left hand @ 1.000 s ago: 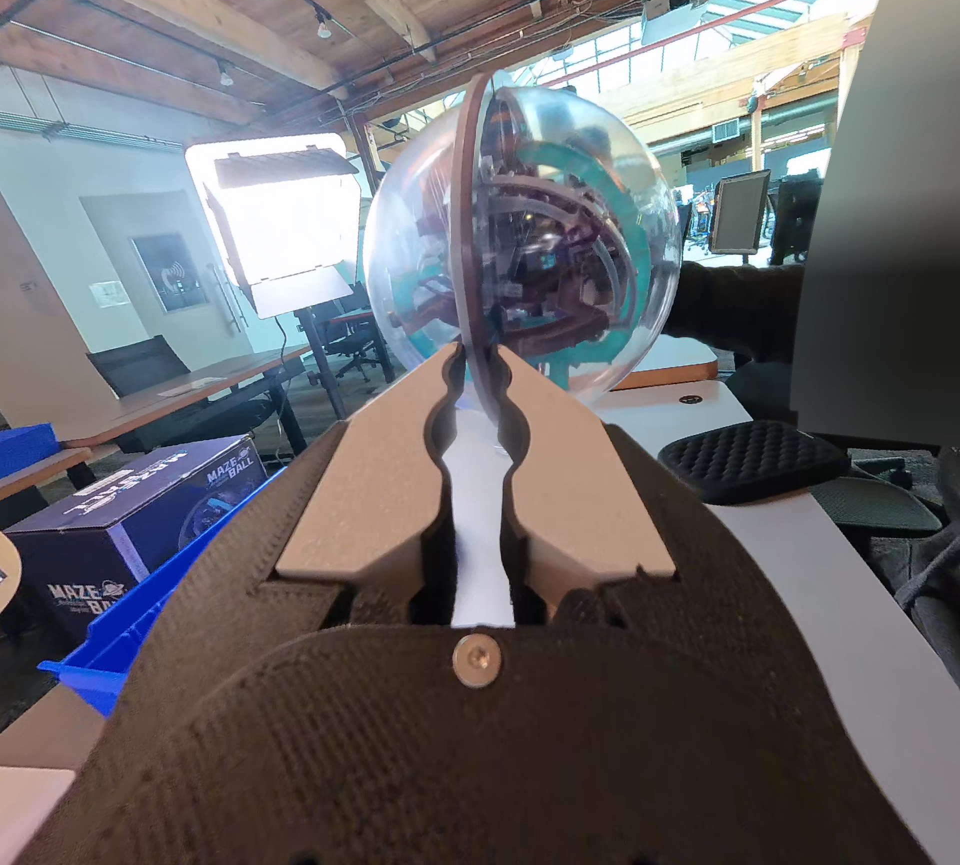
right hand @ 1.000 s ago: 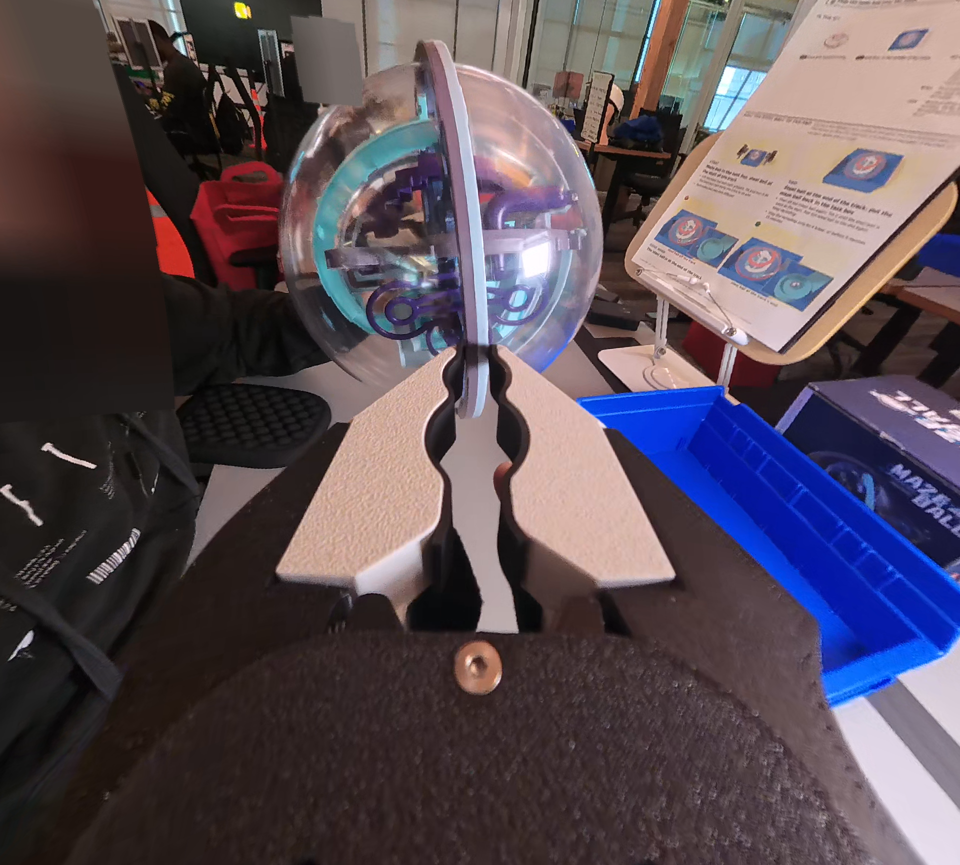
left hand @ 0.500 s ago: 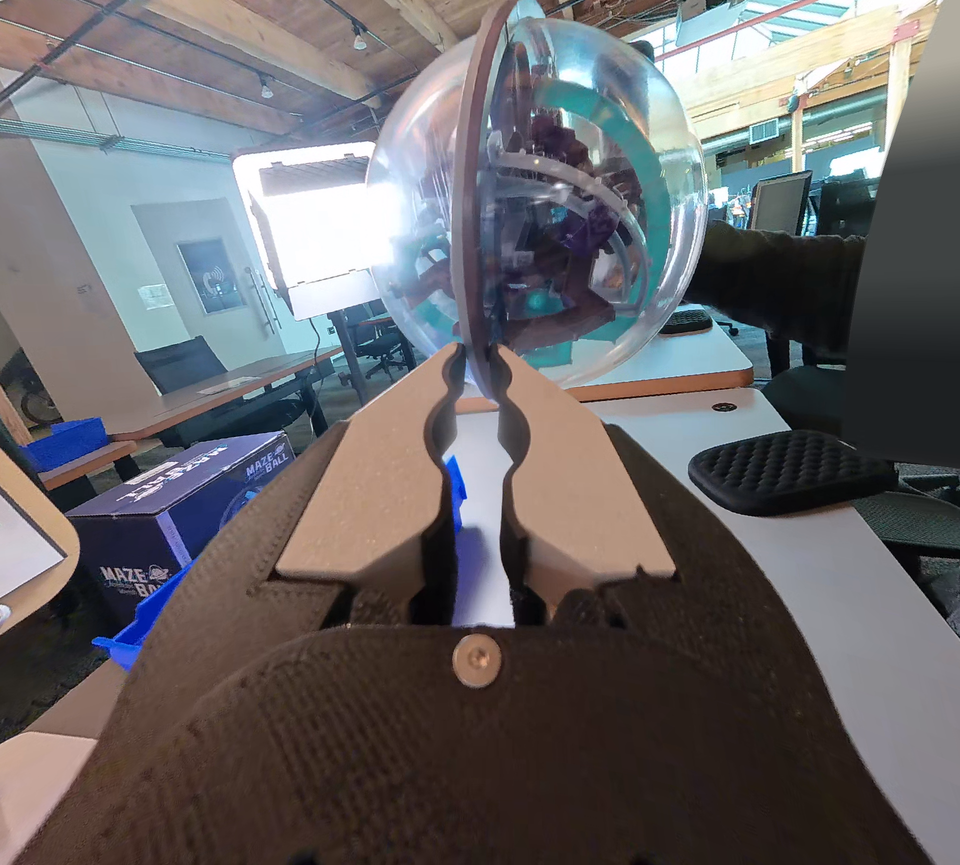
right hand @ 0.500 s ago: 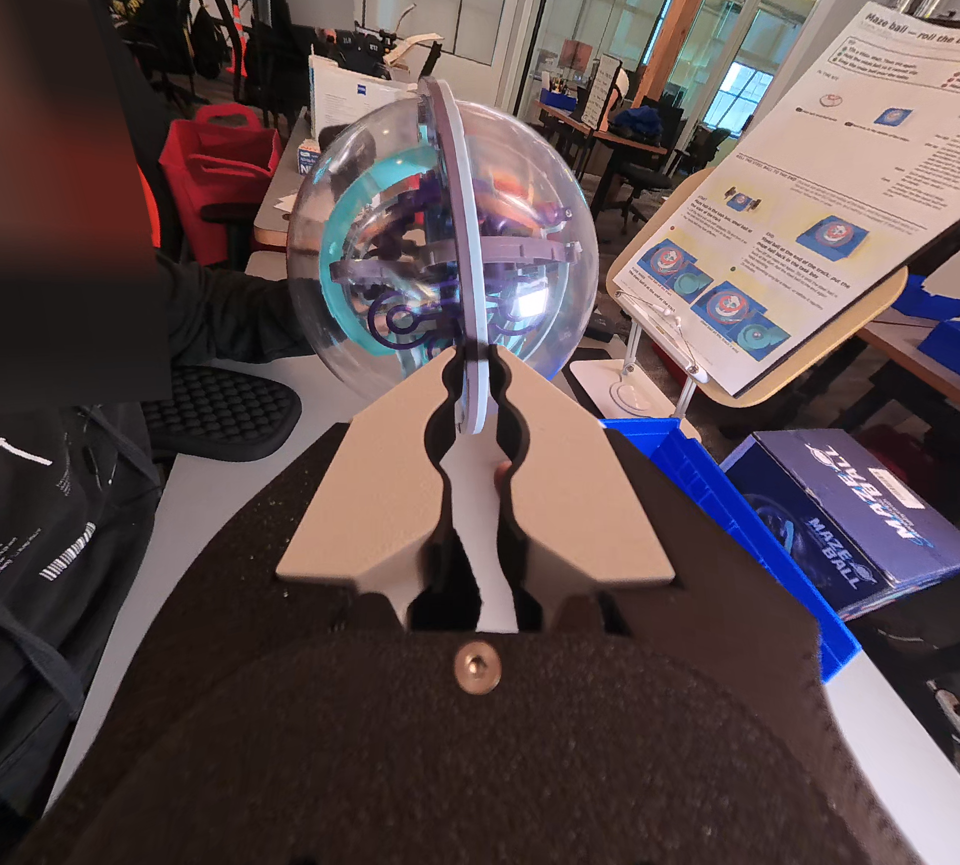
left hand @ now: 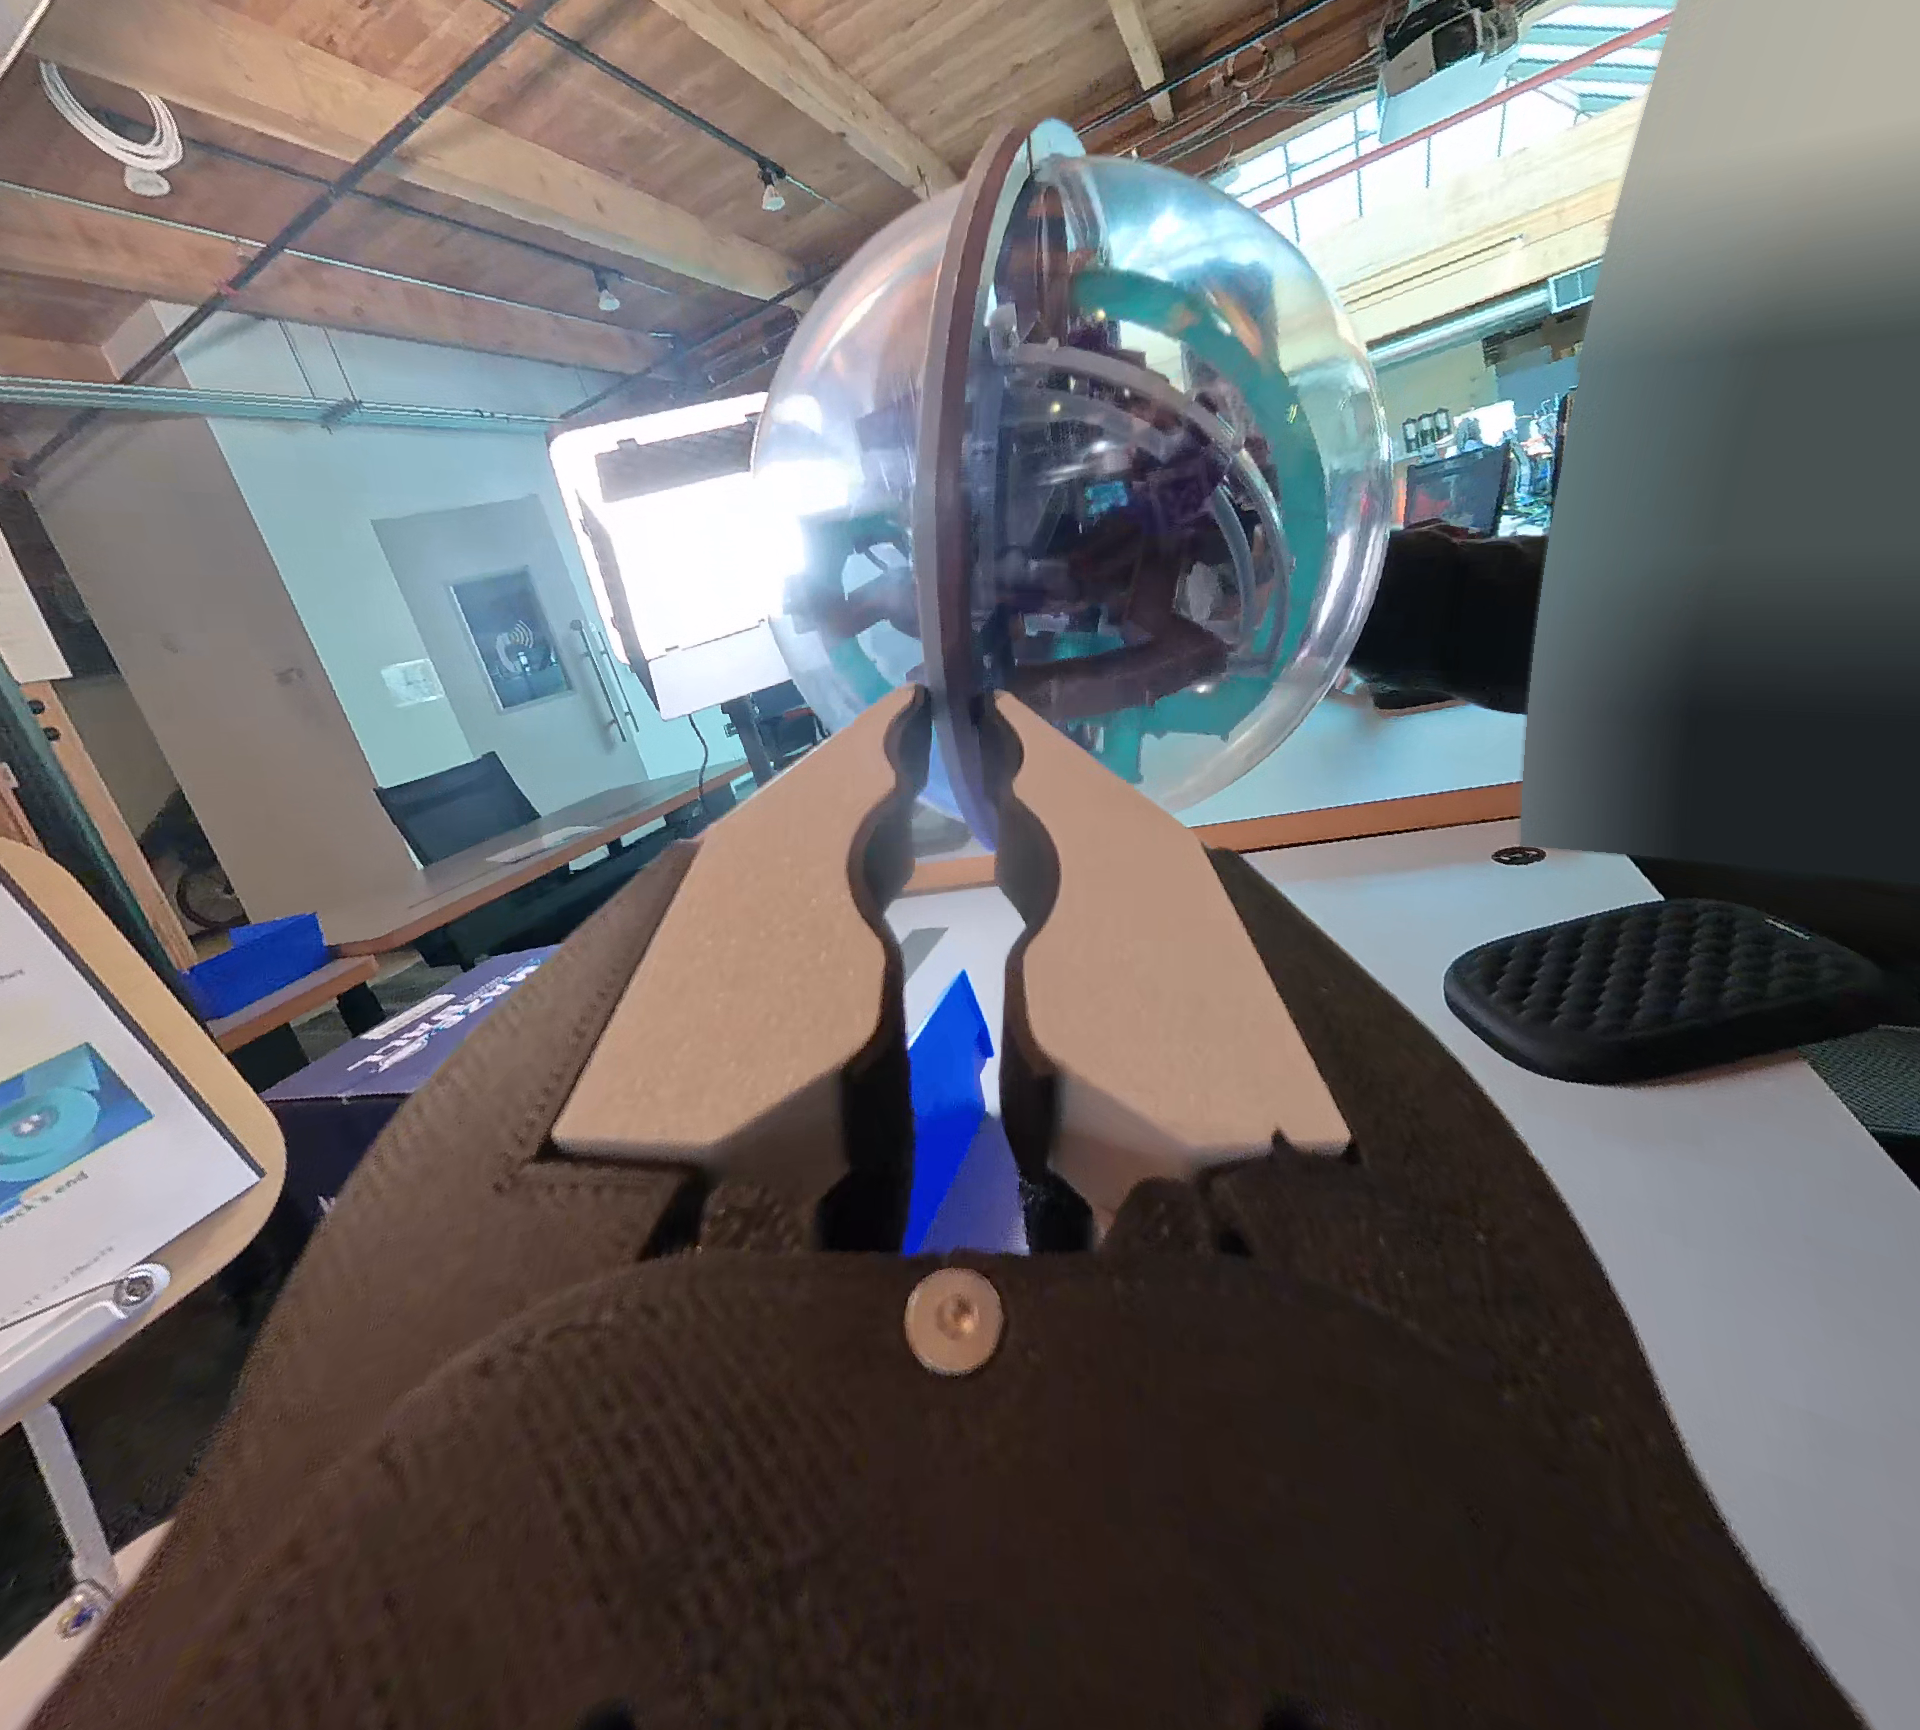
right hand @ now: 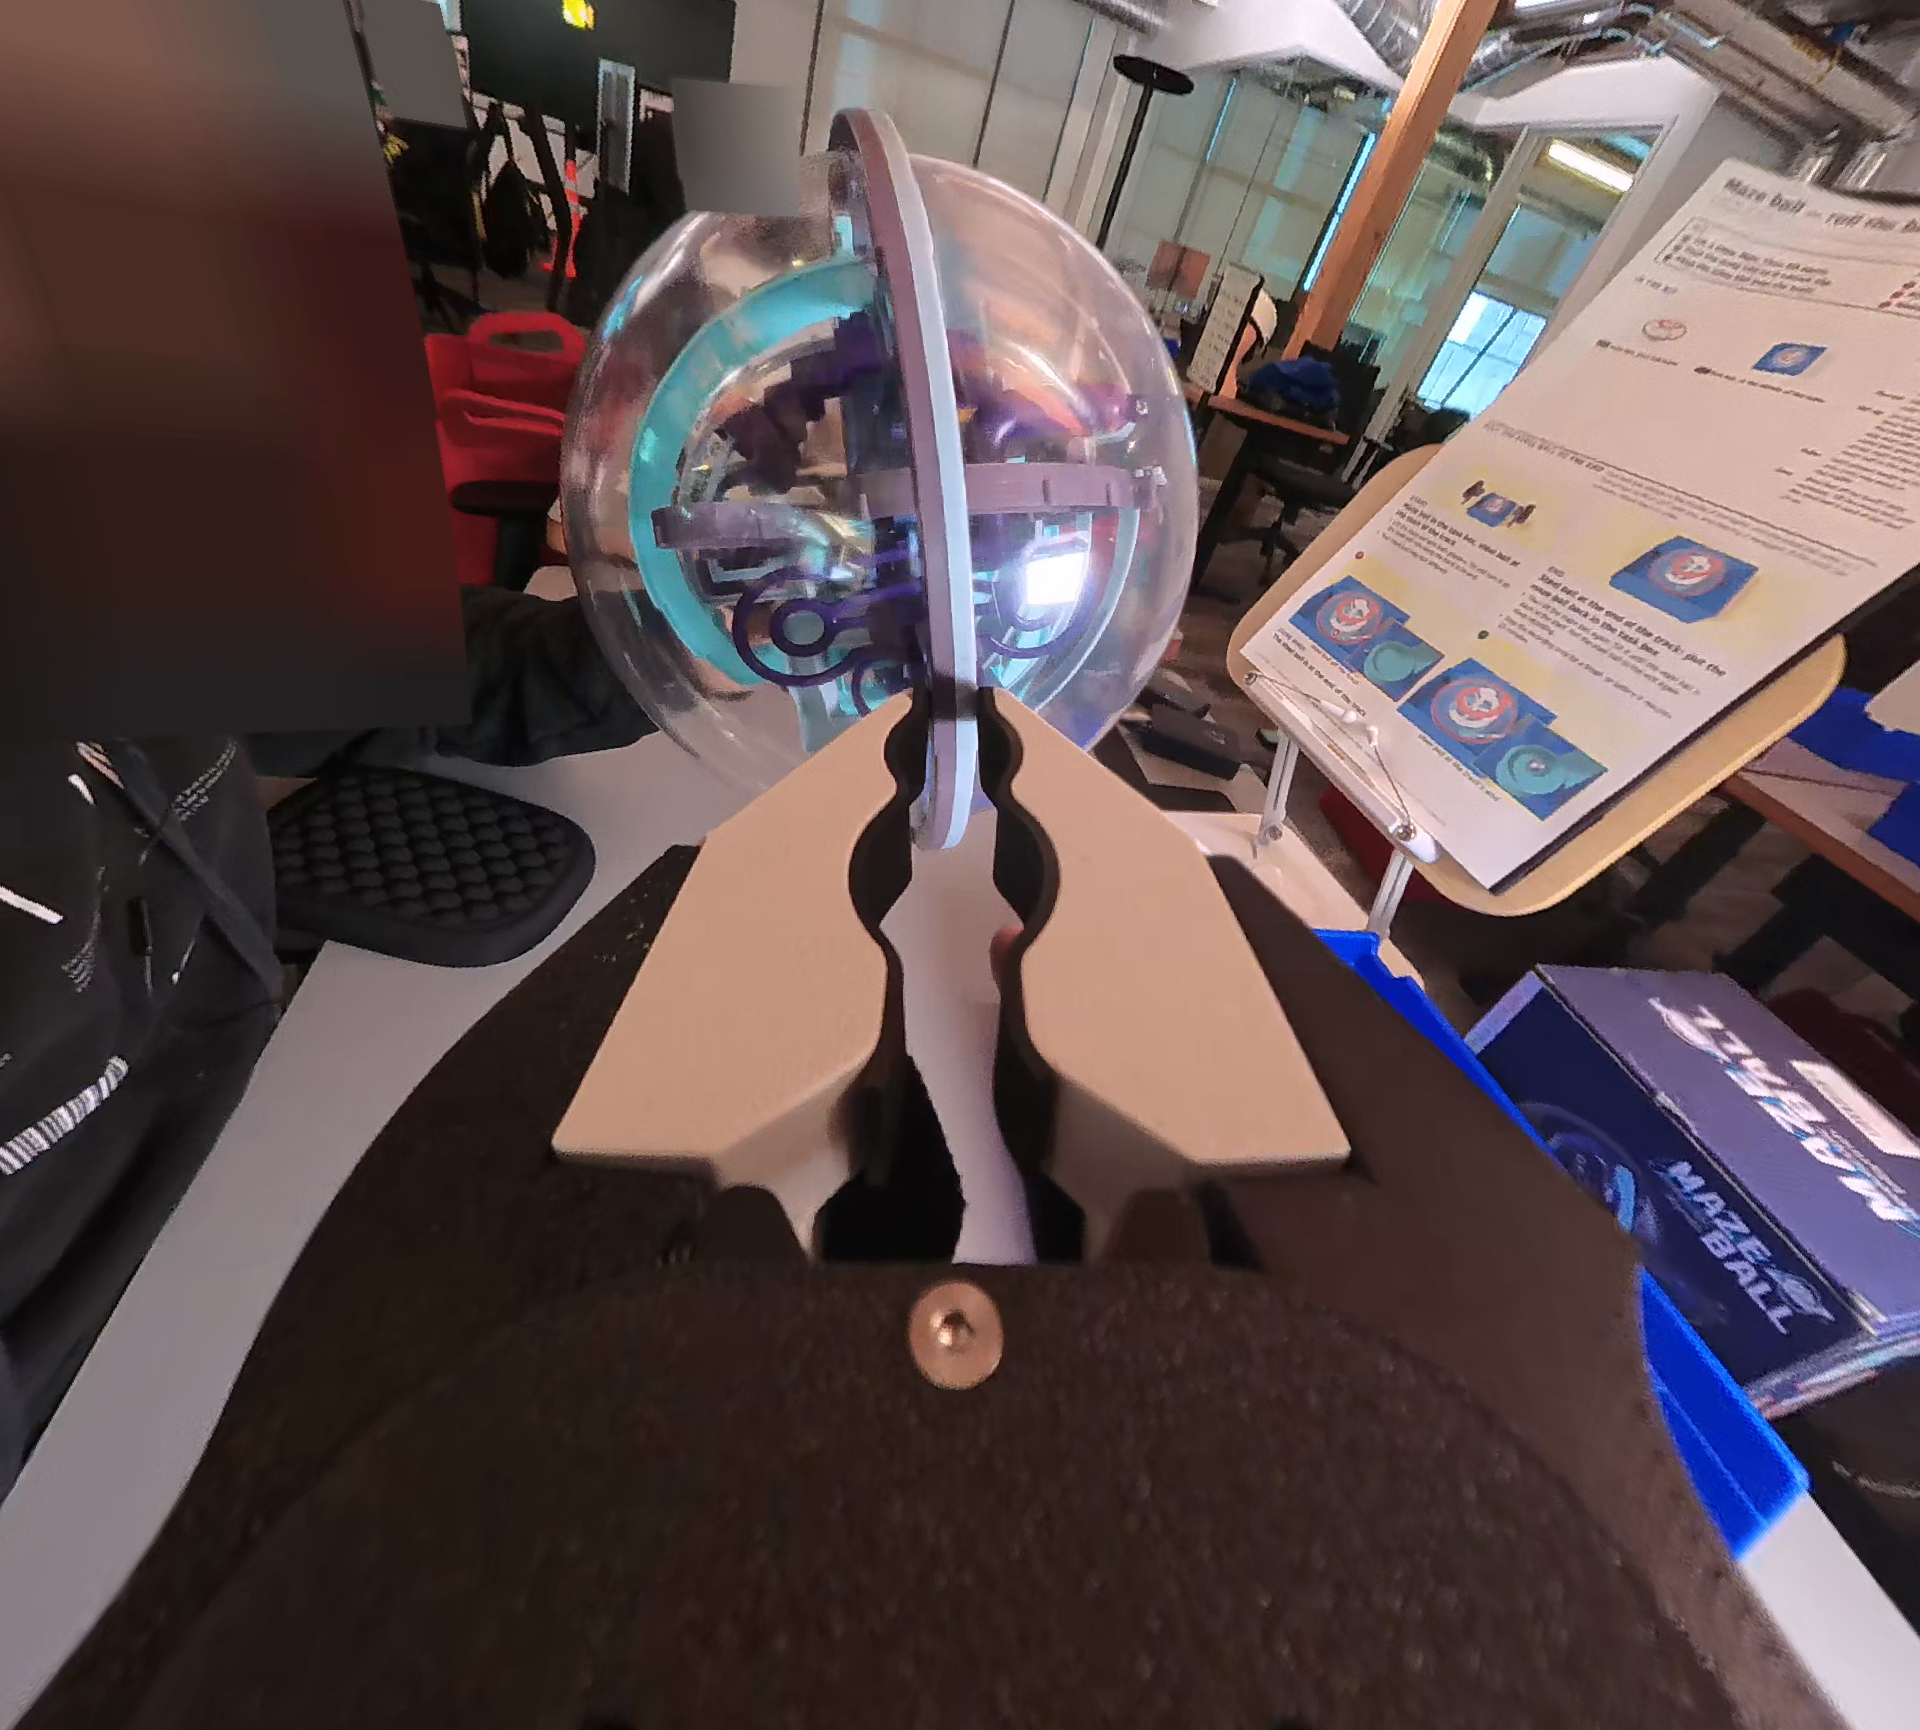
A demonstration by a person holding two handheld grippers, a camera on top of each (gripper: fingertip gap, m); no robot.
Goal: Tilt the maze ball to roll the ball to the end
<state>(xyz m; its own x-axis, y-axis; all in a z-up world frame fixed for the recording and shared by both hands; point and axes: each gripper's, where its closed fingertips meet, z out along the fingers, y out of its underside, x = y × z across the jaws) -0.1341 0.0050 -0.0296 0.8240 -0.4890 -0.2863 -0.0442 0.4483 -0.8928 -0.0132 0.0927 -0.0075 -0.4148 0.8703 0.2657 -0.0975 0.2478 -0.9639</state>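
The maze ball [left hand: 1081,496] is a clear sphere with teal and purple tracks inside and a flat rim ring around its middle. It is held up in the air above the white table [left hand: 1704,1265]. My left gripper [left hand: 954,716] is shut on the rim ring at one side. My right gripper [right hand: 948,714] is shut on the same ring of the maze ball [right hand: 883,496] at the opposite side. The ring stands nearly upright, tilted a little. The small ball inside cannot be made out.
A blue bin [right hand: 1704,1431] and a dark blue box [right hand: 1745,1161] lie by the table's edge. An instruction sheet on a stand [right hand: 1621,558] is beyond them. A black armrest pad [left hand: 1662,994] and a person's dark sleeve [left hand: 1455,620] are close by.
Both grippers have kept their hold and turned the maze ball, so the ring leans more. The views have swung: the bin and box moved lower, the stand came into the left view.
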